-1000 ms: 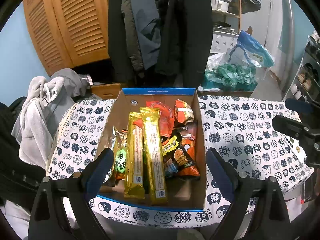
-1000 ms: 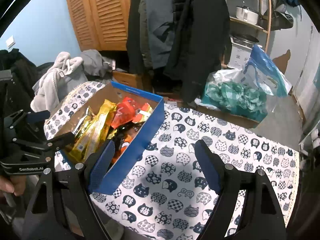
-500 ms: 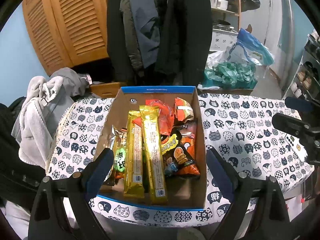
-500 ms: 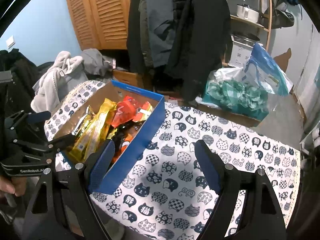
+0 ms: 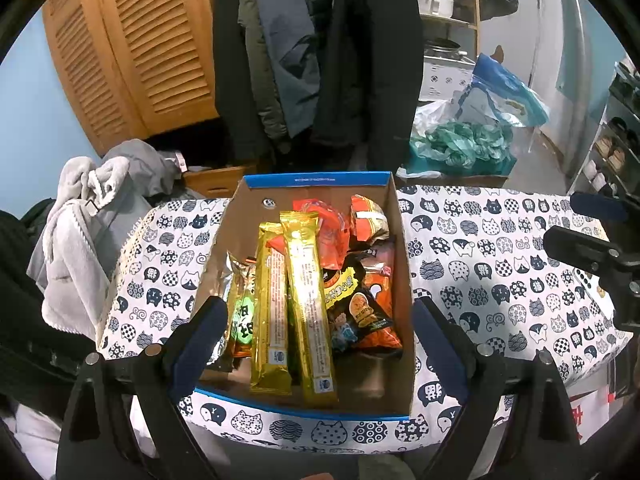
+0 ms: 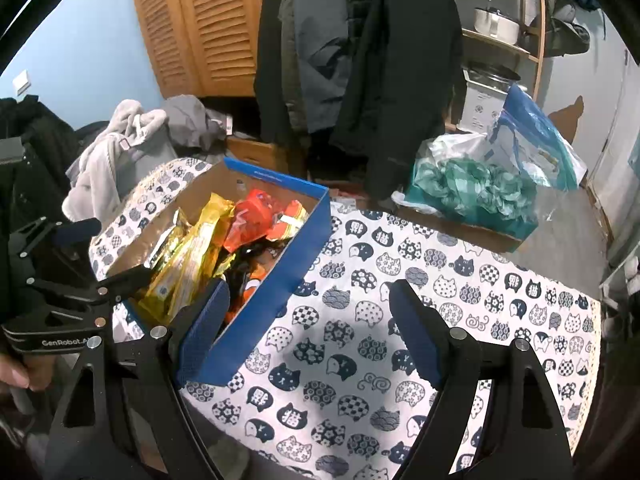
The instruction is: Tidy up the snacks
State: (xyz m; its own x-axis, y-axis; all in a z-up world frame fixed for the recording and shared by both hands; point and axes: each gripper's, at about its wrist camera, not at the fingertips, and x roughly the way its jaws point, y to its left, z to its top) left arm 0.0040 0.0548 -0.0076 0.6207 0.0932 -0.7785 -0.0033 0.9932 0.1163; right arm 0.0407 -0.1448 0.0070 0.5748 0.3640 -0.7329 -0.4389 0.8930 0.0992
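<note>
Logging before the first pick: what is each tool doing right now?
Left tool: open, empty, above the snack box.
Right tool: open, empty, over the tablecloth.

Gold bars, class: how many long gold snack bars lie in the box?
2. Both lie side by side in the box: one left, one right, overlapping it. Others may be hidden beneath.

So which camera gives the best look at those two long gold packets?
The left wrist view: it looks straight down into the box, so both gold packets show full length, side by side. The right wrist view catches them obliquely, partly hidden.
</note>
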